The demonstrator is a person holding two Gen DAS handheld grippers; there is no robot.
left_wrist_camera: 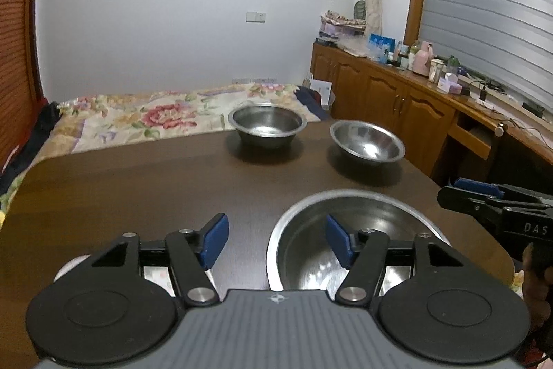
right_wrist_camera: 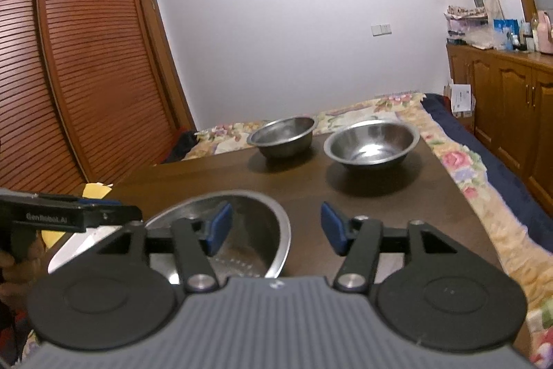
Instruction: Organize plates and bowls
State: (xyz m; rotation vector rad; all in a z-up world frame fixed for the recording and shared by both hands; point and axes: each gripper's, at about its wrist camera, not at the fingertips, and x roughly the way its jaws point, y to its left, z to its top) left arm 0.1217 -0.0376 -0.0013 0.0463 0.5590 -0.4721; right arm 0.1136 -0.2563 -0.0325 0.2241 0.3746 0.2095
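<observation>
Three steel bowls stand on a dark wooden table (left_wrist_camera: 138, 189). A large bowl (left_wrist_camera: 356, 230) (right_wrist_camera: 249, 230) is nearest. A far left bowl (left_wrist_camera: 266, 124) (right_wrist_camera: 281, 135) and a far right bowl (left_wrist_camera: 367, 141) (right_wrist_camera: 371, 142) stand near the far edge. My left gripper (left_wrist_camera: 276, 239) is open and empty, its right finger over the large bowl. My right gripper (right_wrist_camera: 276, 227) is open and empty, its left finger over the same bowl. A white plate (left_wrist_camera: 67, 267) (right_wrist_camera: 83, 248) lies partly hidden left of the large bowl.
A bed with a floral cover (left_wrist_camera: 138, 116) (right_wrist_camera: 466, 168) lies beyond the table. Wooden cabinets (left_wrist_camera: 397, 99) with bottles on top stand at the right. A slatted wardrobe (right_wrist_camera: 69, 75) stands at the left. A yellow object (right_wrist_camera: 95, 191) lies off the table's left edge.
</observation>
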